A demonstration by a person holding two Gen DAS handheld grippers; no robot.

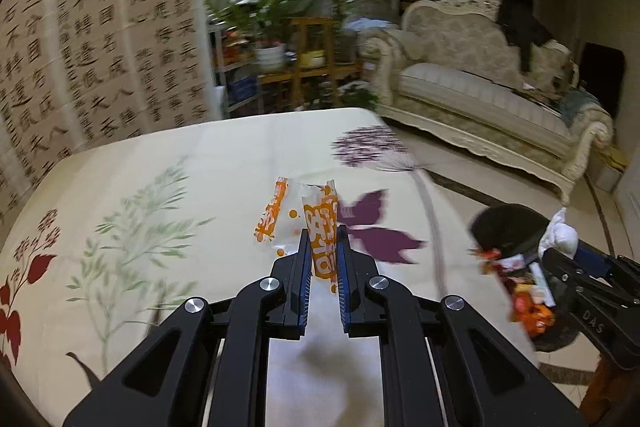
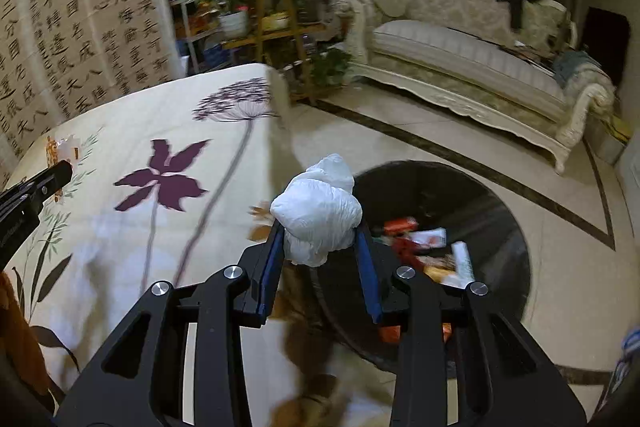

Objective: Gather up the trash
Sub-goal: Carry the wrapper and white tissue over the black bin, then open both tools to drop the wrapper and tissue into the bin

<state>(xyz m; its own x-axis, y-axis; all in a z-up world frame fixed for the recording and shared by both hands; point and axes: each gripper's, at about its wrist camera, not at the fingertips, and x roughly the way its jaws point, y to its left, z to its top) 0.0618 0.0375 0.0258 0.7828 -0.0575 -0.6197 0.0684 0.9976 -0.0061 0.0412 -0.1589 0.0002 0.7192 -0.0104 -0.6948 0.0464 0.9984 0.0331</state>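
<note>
My left gripper (image 1: 324,247) is shut on an orange-and-white snack wrapper (image 1: 320,223) and holds it above the flower-print tablecloth (image 1: 180,167). My right gripper (image 2: 320,235) is shut on a crumpled white tissue wad (image 2: 318,213) and holds it near the table's right edge, beside a black trash bin (image 2: 480,203) on the floor. The bin holds several wrappers (image 2: 432,247). In the left wrist view the bin (image 1: 508,227) and the right gripper with the tissue (image 1: 558,235) show at the right. In the right wrist view the left gripper's finger (image 2: 52,177) and the wrapper (image 2: 60,147) show at the far left.
An ornate cream sofa (image 2: 480,39) stands beyond the tiled floor (image 2: 400,131). A wooden plant stand (image 2: 276,23) with potted plants is behind the table's far corner. A calligraphy screen (image 1: 100,47) stands along the table's left side.
</note>
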